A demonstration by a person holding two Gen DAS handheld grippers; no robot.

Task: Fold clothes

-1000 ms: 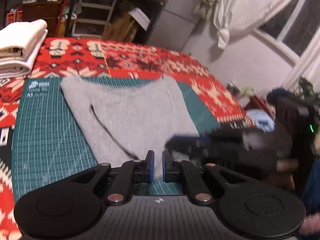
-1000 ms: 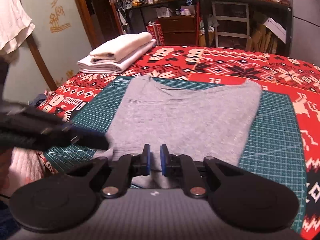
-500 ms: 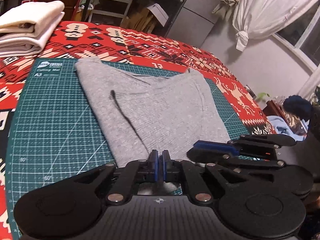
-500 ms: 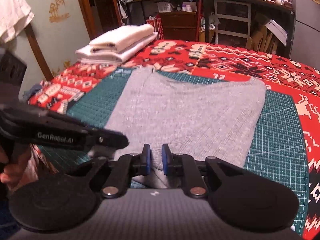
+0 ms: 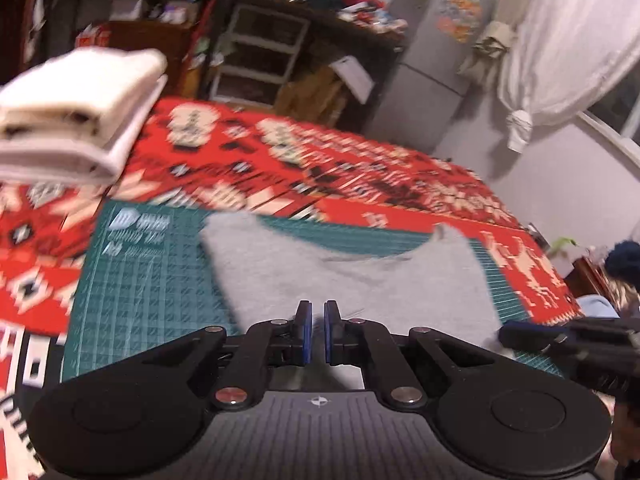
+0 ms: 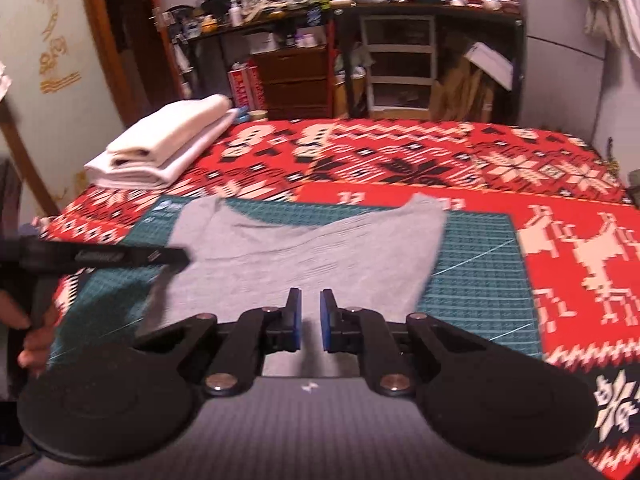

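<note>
Green cutting mat point(image 6: 472, 280) bears grey shirt point(image 6: 304, 256); both grippers' jaws slightly parted, empty.

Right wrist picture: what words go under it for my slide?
Open right tool above a grey shirt on a green cutting mat, folded white cloths behind.

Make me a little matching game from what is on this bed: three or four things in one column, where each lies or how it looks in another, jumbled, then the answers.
Things:
1. grey garment
2. green cutting mat
3. folded white pile
4. patterned blanket

Descriptions:
A. red, black and cream, covering the bed
B. stacked at the far left corner of the bed
C. gridded, lying on the blanket, under the garment
D. spread flat on the mat, ahead of both grippers

Pairs: 1-D, 2-C, 3-B, 4-A
</note>
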